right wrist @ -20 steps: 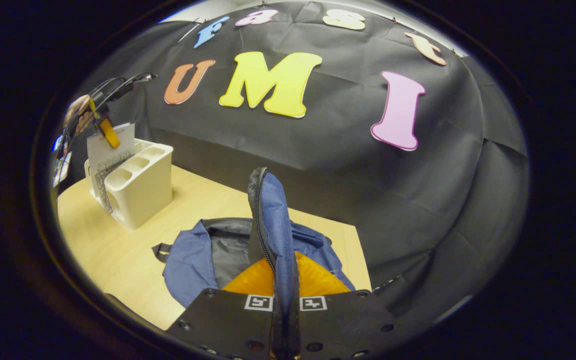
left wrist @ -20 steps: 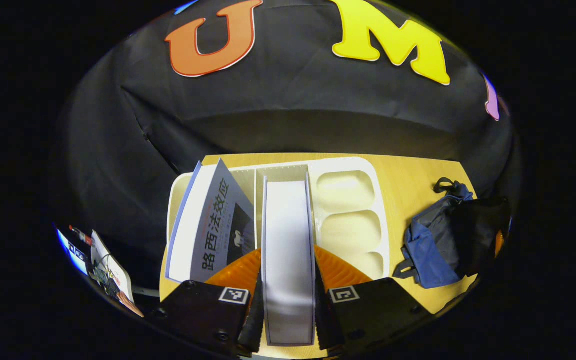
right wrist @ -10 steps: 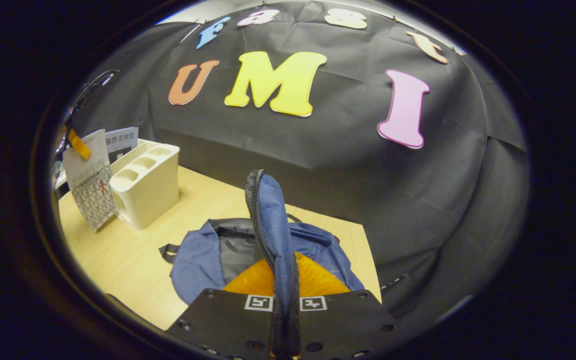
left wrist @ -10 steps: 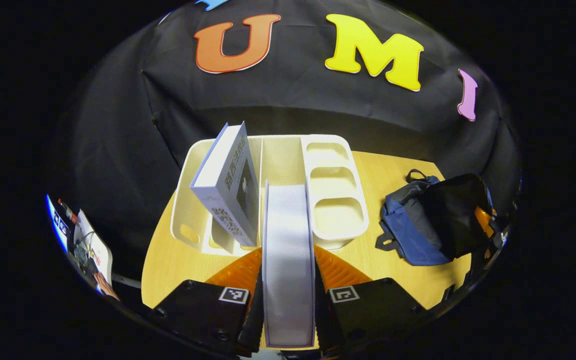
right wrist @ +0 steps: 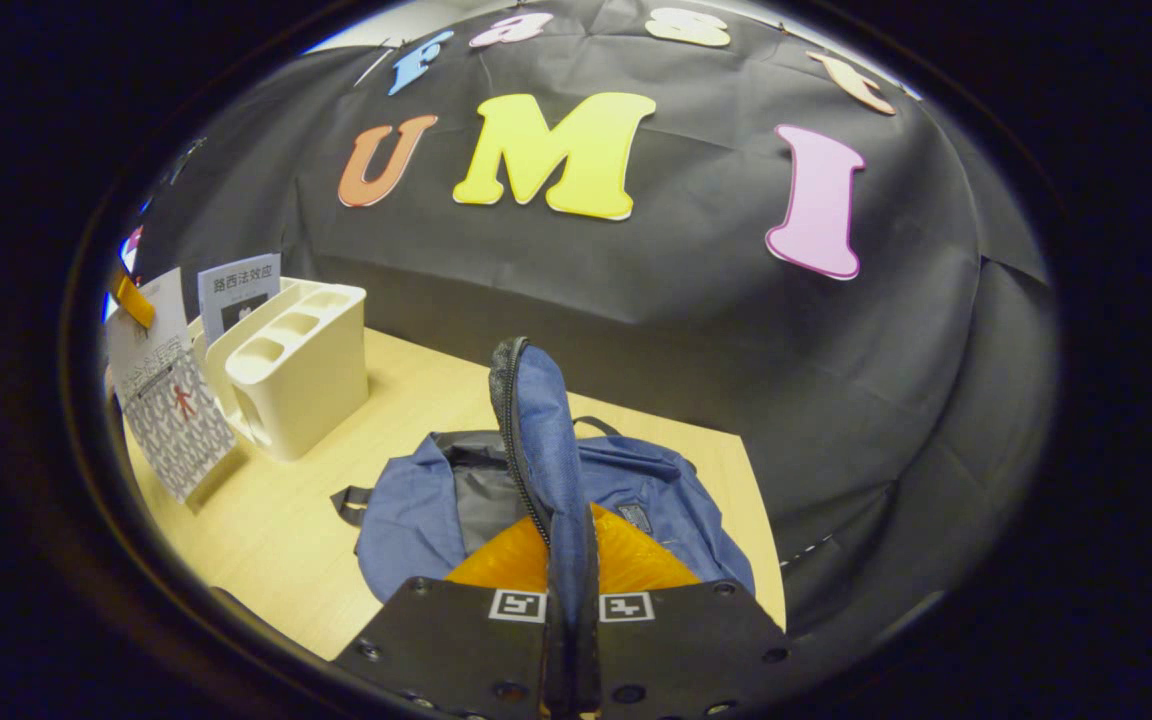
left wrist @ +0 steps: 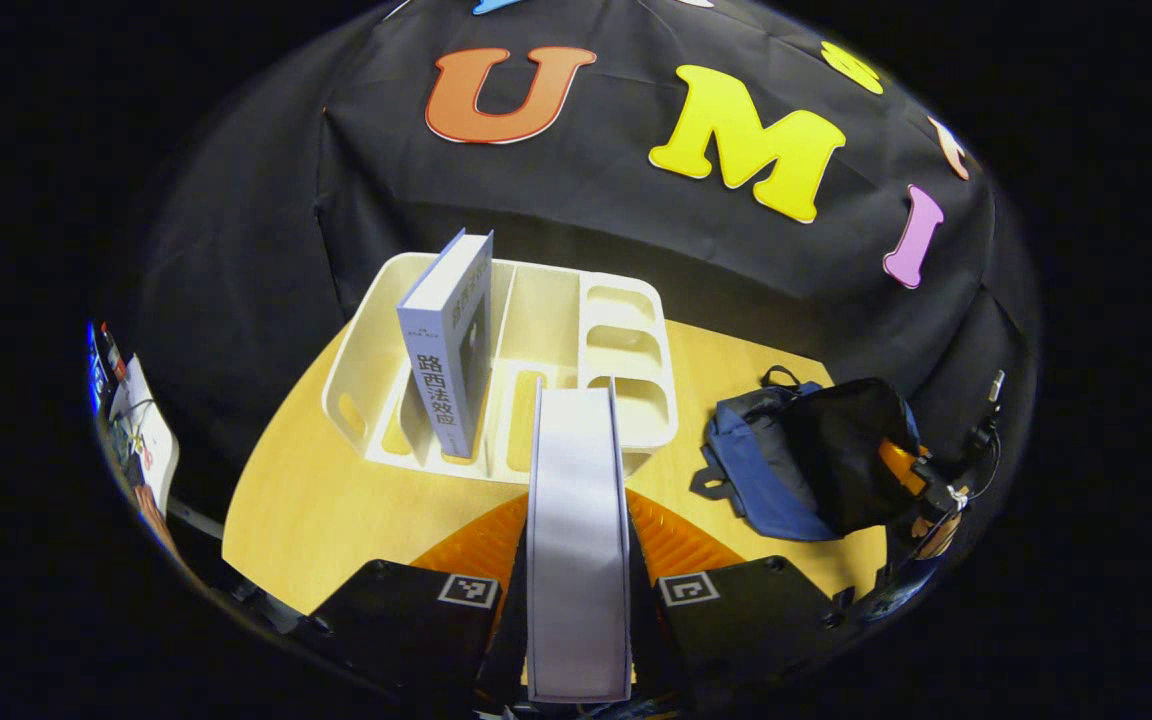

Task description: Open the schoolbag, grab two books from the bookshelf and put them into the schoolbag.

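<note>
Two books are in play. One book [left wrist: 577,540] is clamped between the fingers of the left gripper [left wrist: 577,640], its pale page edge turned toward the camera, and it is held in the air clear of the bookshelf [left wrist: 536,340], above the table [left wrist: 316,510]. In the right gripper view that same held book [right wrist: 171,400] is seen at the far left, just beside the near end of the bookshelf [right wrist: 296,375], its patterned cover facing out. A second book [left wrist: 448,350] is stood upright in one of the long slots of the cream bookshelf, with its spine turned toward the left gripper's camera; its top [right wrist: 239,288] is seen rising above the shelf's rim in the right gripper view.

A blue schoolbag [right wrist: 556,480] is laid on the table to the right of the bookshelf, well apart from it. Its zippered flap is pinched between the closed fingers of the right gripper [right wrist: 573,600] and is held upright, so that the grey lining of the opened bag is exposed. In the left gripper view the schoolbag [left wrist: 796,460] is seen near the table's right edge, with the right gripper [left wrist: 911,470] at its far side.
</note>
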A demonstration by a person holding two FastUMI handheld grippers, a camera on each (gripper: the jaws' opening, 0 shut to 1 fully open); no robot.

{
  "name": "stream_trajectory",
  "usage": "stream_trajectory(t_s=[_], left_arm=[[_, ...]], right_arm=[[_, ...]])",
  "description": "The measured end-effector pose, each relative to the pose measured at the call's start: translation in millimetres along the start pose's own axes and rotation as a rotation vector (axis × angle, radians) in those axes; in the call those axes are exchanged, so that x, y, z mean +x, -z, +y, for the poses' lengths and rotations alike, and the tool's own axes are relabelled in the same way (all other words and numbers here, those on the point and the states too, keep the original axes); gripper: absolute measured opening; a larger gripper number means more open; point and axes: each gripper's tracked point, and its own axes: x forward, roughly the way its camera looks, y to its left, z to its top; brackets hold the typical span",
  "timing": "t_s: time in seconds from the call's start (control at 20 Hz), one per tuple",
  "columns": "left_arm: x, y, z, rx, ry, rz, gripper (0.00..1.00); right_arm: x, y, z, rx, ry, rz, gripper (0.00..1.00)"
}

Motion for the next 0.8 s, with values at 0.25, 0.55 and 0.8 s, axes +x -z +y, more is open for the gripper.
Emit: stream_trajectory(t_s=[0.25, 0.55, 0.8], left_arm=[[15.4, 19.7, -48.2, -0.087, 0.142, 0.052, 0.44], [41.7, 32.1, -105.0, -0.130, 0.266, 0.114, 0.44], [57.3, 25.3, -145.5, -0.200, 0.332, 0.120, 0.44]], right_arm=[[-0.2, -0.1, 1.3, -0.010, 0.001, 0.008, 0.05], [-7.7, -6.9, -4.1, -0.008, -0.004, -0.008, 0.05], [-12.1, -13.3, -23.4, 0.051, -0.002, -0.034, 0.05]])
